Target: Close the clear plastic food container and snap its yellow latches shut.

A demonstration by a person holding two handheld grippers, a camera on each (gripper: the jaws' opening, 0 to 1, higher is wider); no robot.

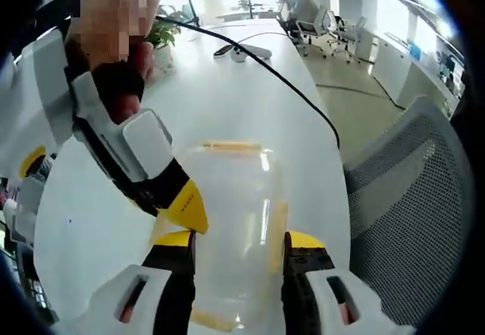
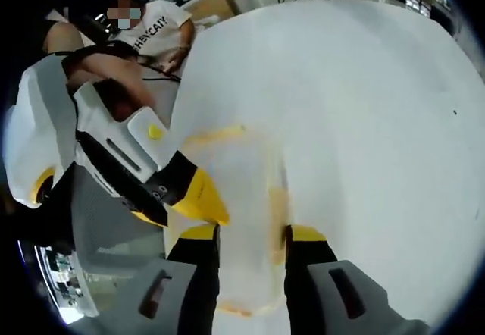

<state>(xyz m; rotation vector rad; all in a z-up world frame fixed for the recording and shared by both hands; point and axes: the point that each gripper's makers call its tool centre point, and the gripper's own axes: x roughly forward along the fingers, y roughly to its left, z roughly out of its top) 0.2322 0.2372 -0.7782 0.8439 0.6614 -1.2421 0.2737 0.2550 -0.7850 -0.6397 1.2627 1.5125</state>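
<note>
Surface: white table (image 1: pixel 227 100) in an office.
Container: clear plastic food container (image 1: pixel 231 221), yellow latches (image 1: pixel 231 146), apparently empty.
Left gripper (image 1: pixel 239 238): jaws straddling the container; contact unclear.
Right gripper (image 2: pixel 248 233): jaws straddling it likewise; grip unclear.

Clear plastic food container (image 1: pixel 231 221) with yellow latches (image 1: pixel 230 146) on a white desk (image 1: pixel 227 100); black tongs (image 1: pixel 239 245) tipped yellow; grey mesh chair (image 1: pixel 413 198).

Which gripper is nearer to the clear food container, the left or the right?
Neither clearly: both are at it. The left gripper has its fingers over one end of the container, the right gripper over the opposite end.
</note>
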